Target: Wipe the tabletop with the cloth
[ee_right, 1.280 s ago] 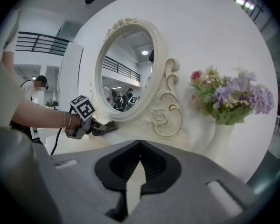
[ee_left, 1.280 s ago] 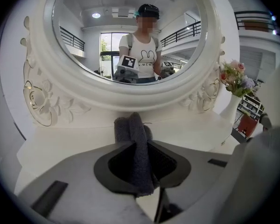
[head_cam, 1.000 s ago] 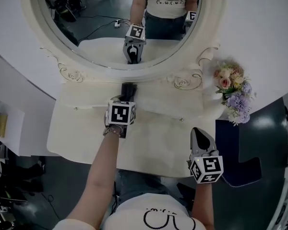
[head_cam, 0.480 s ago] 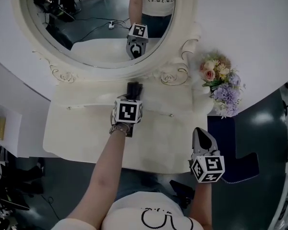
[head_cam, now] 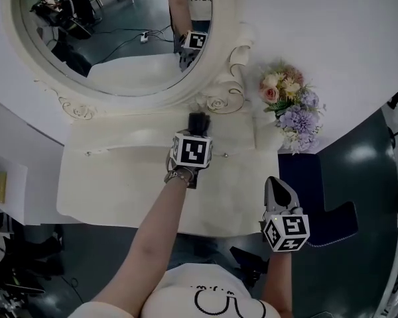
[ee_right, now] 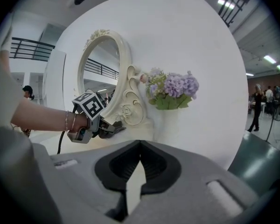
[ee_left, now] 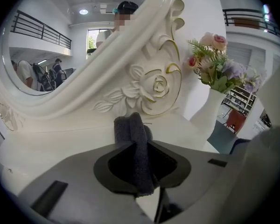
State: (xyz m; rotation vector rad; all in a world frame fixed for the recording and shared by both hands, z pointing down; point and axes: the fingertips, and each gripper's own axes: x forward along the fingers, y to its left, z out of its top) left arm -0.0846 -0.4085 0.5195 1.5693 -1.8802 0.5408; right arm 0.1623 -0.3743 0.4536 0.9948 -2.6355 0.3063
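Note:
A dark grey cloth (head_cam: 198,120) is pinched in my left gripper (head_cam: 196,132), which is shut on it. The cloth rests on the cream tabletop (head_cam: 119,177) at its back, just below the mirror frame's carved rose (head_cam: 220,103). In the left gripper view the folded cloth (ee_left: 136,139) sticks out past the jaws toward the carved rose (ee_left: 154,85). My right gripper (head_cam: 276,183) hovers at the table's front right corner, shut and holding nothing. Its own view shows the closed jaws (ee_right: 140,148) and, beyond them, the left gripper (ee_right: 95,120) by the mirror.
A large oval mirror (head_cam: 113,38) in an ornate cream frame stands along the back of the table. A white vase of pink and purple flowers (head_cam: 288,105) sits at the back right corner. A dark blue seat (head_cam: 325,217) stands right of the table.
My left gripper has slid the cloth to the right along the back of the tabletop, from the mirror's middle to its right-hand rose. The right gripper has drifted right as well.

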